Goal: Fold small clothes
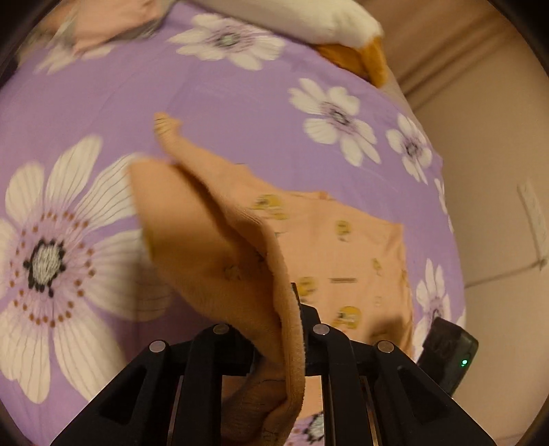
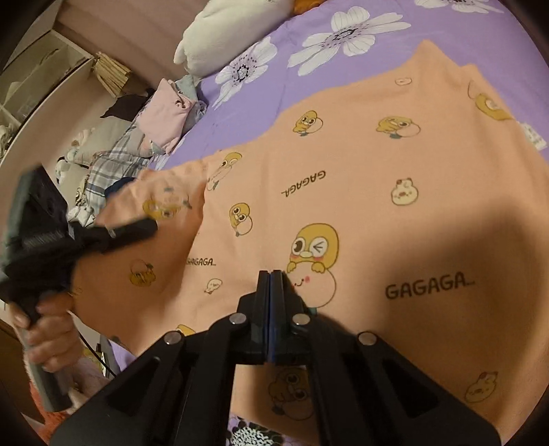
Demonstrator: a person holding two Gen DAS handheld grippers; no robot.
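Note:
A peach top (image 2: 360, 192) printed with yellow cartoon chicks and "GAGAGA" lies spread on a purple flowered bedsheet (image 2: 274, 68). My right gripper (image 2: 271, 276) is shut, its tips resting on the middle of the top with nothing seen between them. My left gripper (image 1: 291, 308) is shut on the top's ribbed edge (image 1: 291, 343) and holds that flap (image 1: 212, 247) up off the bed. In the right wrist view the left gripper (image 2: 133, 228) shows at the left, pinching the raised corner, with a hand (image 2: 48, 329) on its handle.
A pile of other clothes (image 2: 161, 116) lies at the bed's far left edge. A white plush cushion (image 2: 219, 44) sits beyond it, and a shelf (image 2: 44, 68) stands past the bed. The white cushion (image 1: 326, 17) and a beige wall (image 1: 480, 137) border the sheet (image 1: 171, 103).

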